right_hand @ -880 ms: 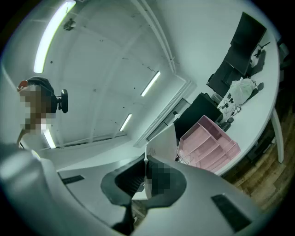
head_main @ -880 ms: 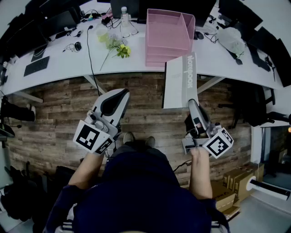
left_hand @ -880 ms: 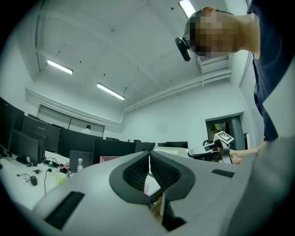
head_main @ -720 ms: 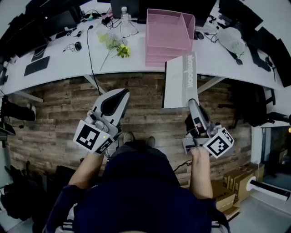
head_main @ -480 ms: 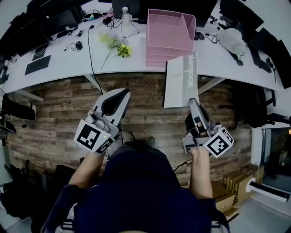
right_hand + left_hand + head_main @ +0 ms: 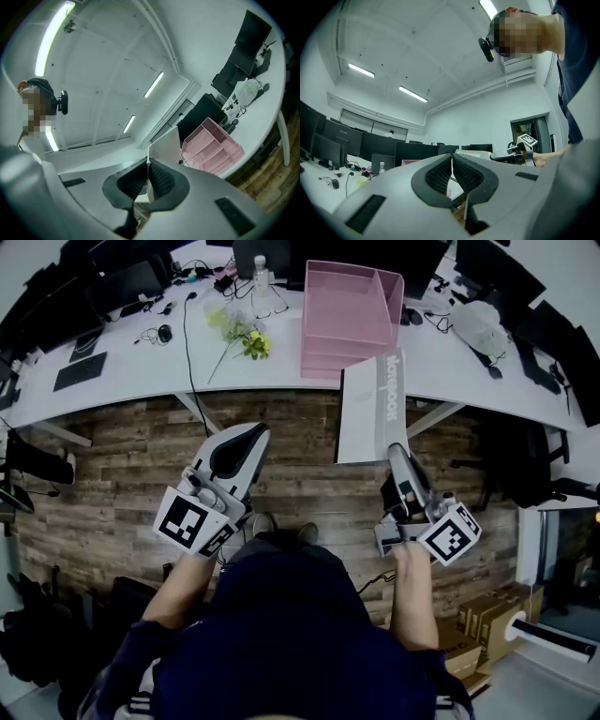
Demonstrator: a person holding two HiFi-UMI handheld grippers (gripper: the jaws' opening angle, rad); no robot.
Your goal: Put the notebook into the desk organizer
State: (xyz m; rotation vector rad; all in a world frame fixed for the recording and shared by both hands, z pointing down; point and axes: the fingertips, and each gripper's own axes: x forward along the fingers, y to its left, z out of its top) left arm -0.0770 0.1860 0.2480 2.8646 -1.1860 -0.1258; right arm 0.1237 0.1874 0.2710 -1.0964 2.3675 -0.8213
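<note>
In the head view the right gripper [image 6: 397, 452], lower right of centre, has its jaws clamped on the bottom edge of the notebook [image 6: 372, 409]. The notebook rises from them as a white sheet with a grey band down its right side, and the sideways lettering on that band is hard to read. The right gripper view shows the pads pinching the thin cover, with the gripped edge hidden between them. The notebook's top edge overlaps the front of the white desk [image 6: 122, 381] and covers the lower right corner of the pink desk organizer [image 6: 347, 315]. Whether the two touch cannot be told, but the notebook is not inside it. The left gripper [image 6: 255, 430], left of centre over the wooden floor [image 6: 309, 484], has its jaws together with nothing between them. The person's torso [image 6: 300, 634] fills the bottom of the frame, and the monitors [image 6: 122, 277] behind the desk are cut off at the top.
</note>
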